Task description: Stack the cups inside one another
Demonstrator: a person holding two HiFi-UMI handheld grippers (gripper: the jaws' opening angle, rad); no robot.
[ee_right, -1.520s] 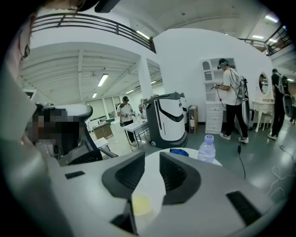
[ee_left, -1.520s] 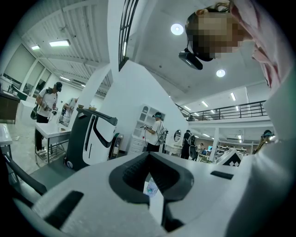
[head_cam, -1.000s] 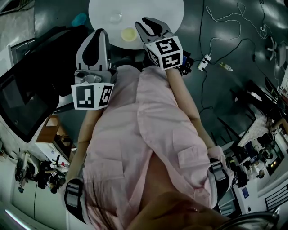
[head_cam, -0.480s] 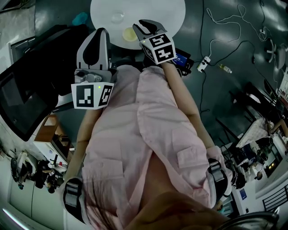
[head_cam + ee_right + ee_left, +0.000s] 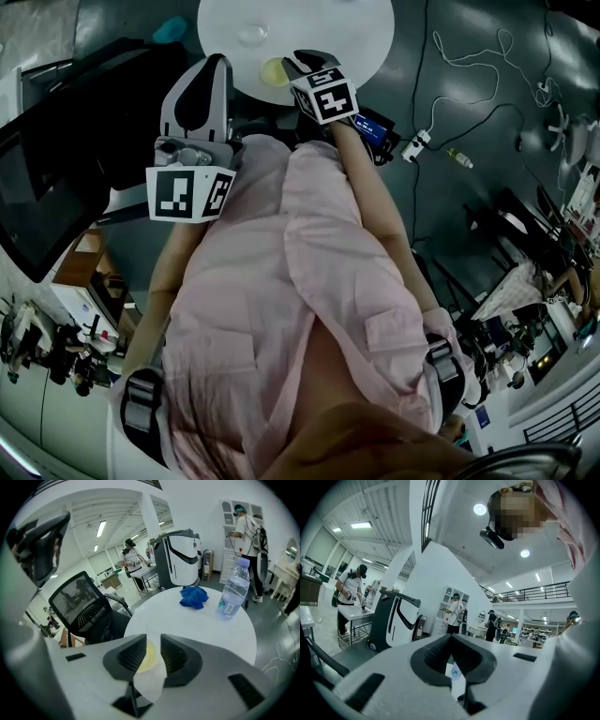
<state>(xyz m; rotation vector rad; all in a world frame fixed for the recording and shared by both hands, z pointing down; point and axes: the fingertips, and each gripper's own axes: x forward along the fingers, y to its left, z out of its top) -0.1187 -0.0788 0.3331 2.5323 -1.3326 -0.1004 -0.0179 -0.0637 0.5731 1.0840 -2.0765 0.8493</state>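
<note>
surface: round white surface (image 5: 349, 39). It carries everything in play, and the task's thing sits close to its near edge, on the person's side.
left gripper: left gripper (image 5: 451, 637) is held level, off the surface, aimed out at the room. Jaw tips are pressed together, with nothing I can identify in them. A sliver of white shows low in the gap; can't tell what it is.
right gripper: right gripper (image 5: 152, 640) is pitched down over the near edge. Jaws are spread part-way and empty, no pad on anything.
bottle: clear water bottle (image 5: 233, 590), upright on the far side, well apart from the cup.
cloth: crumpled blue cloth (image 5: 193, 596), near the bottle and also out of the way.
cup: one cup (image 5: 146, 657), yellow inside, upright with its mouth up. It shows through the gap between the right jaws, just past the tips. In the head view it's just beside those tips. Can't tell if there's contact yet.
step: my read is pre-grasp on the first cup. Nothing is nested, and no second cup shows in any view.
next: lower the tips onto the cup. The gap looks narrower than the mouth, so either pinch the rim with one jaw inside and one outside, or open wider to straddle the body. Go in square, because the cup looks light enough that a glancing jaw could tip it or push it off the near edge.
</note>
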